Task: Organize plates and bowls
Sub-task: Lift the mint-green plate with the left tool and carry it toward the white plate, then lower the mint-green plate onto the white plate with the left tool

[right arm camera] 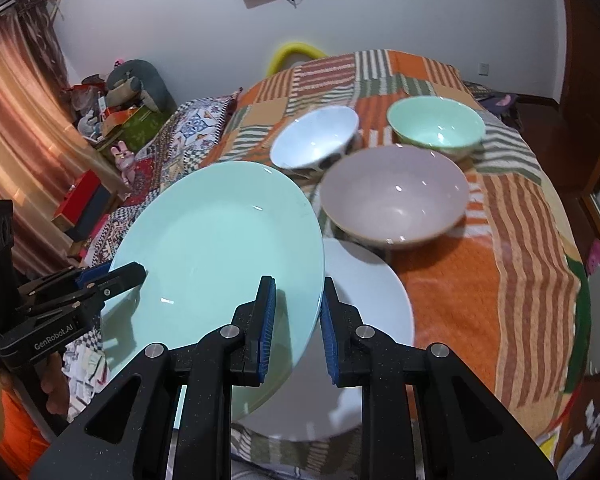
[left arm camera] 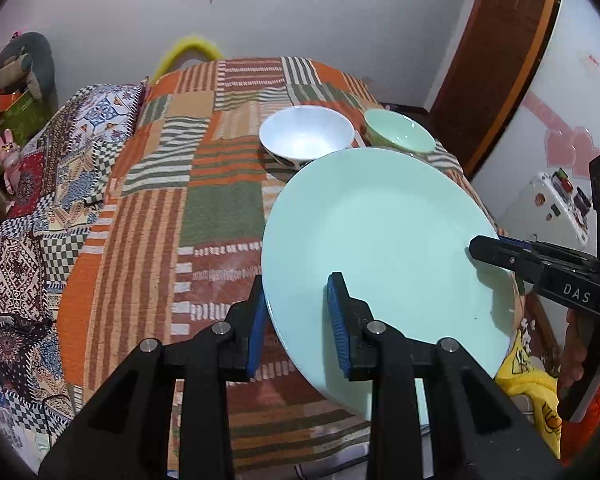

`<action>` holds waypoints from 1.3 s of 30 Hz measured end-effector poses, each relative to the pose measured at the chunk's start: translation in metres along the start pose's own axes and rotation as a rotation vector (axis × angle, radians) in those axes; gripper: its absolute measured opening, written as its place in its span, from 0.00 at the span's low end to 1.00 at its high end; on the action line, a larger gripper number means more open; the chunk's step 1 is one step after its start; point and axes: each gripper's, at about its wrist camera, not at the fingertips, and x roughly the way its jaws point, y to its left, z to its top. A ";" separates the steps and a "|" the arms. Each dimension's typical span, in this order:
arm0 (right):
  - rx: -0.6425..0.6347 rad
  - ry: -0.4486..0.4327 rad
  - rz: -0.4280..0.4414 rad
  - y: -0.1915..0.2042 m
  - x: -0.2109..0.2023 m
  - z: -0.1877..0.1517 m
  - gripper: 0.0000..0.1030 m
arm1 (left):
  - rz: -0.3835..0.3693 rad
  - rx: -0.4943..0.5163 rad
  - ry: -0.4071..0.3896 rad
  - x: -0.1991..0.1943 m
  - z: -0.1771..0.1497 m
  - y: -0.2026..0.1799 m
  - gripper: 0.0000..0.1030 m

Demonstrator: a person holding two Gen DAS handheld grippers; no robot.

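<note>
The left gripper (left arm camera: pixel 296 320) pinches the near-left rim of a mint-green plate (left arm camera: pixel 384 240), one blue pad under the rim and one on top. The right gripper (right arm camera: pixel 298 324) clamps the opposite edge of the same plate, its jaws nearly closed on the rim, so the plate hangs tilted between the two tools above the patchwork bedspread (right arm camera: pixel 500 280).

Just under the plate, at about five o'clock from it in the right wrist view, lies a white plate (right arm camera: pixel 372 292) flat on the cover. Beyond that, at twelve o'clock, sits a pale pink bowl (right arm camera: pixel 396 196). Farther back stand a white bowl (right arm camera: pixel 316 136) at eleven o'clock and a green bowl (right arm camera: pixel 436 124) at one o'clock; the white one looks patterned outside, though it is blurred.
</note>
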 end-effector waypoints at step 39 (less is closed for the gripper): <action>0.115 0.141 -0.089 -0.037 0.034 -0.033 0.19 | -0.034 0.026 0.217 0.101 -0.018 -0.009 0.30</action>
